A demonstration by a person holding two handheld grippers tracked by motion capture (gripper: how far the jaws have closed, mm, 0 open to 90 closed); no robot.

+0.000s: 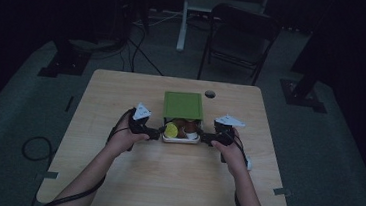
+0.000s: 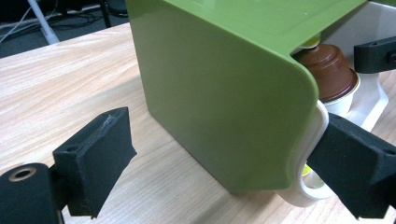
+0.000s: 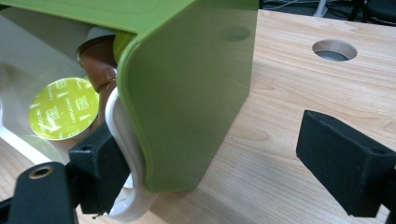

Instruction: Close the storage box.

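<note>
Left gripper [image 1: 154, 132] and right gripper [image 1: 206, 137], jaws spread, flanked the green plastic box [image 1: 184, 105] with its white inner drawer [image 1: 181, 140] of coffee capsules [image 1: 172, 130]. Judged: mid-slide; next, square even pressure.

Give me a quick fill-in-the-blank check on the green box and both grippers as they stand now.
1. The green plastic box cover sits over a ____ plastic tray.
2. The round capsule lid in the tray is printed yellow-____.
3. The left gripper and right gripper flank the tray with jaws ____.
4. The light wooden table has a round ____ beyond the box.

Missing words: white; green; open; hole
</note>
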